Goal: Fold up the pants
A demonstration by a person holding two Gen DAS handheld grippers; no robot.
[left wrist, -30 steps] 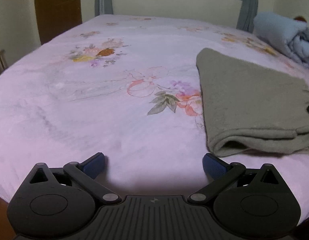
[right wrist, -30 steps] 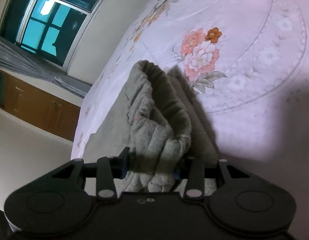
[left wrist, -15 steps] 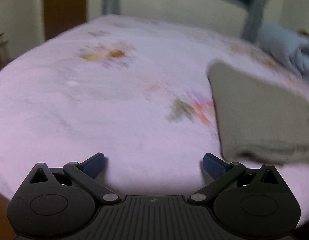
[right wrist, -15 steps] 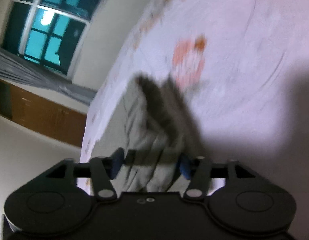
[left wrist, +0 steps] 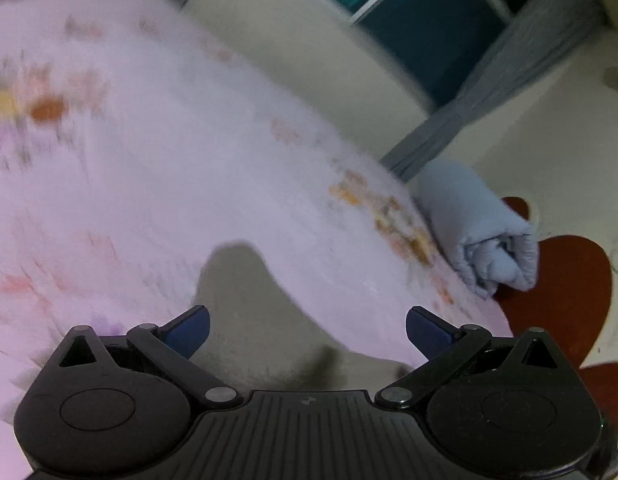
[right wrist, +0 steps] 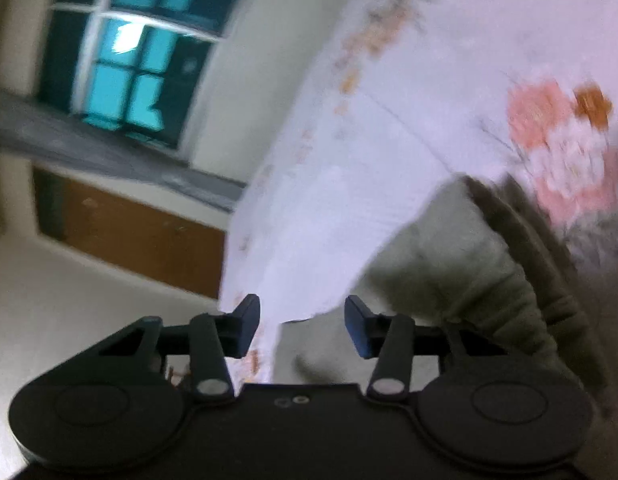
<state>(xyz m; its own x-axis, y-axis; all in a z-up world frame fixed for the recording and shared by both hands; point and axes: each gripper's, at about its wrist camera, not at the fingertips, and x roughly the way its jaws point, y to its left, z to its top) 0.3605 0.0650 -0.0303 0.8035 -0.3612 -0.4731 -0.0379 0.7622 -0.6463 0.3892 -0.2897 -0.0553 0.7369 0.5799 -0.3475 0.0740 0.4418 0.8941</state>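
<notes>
Both grippers empty, left gripper [left wrist: 307, 326] wide open, right gripper [right wrist: 302, 326] partly open, above the folded pants [left wrist: 253, 312] on the bed [left wrist: 149, 184]; regrip edges squarely, fold flat.

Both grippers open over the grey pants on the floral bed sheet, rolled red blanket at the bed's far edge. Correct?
Not quite. The rolled blanket is light blue, not red; the left wrist view shows it at the edge of the pink floral bed sheet. The rest holds: the left gripper and right gripper are both open, with the grey fleece pants below them.
</notes>
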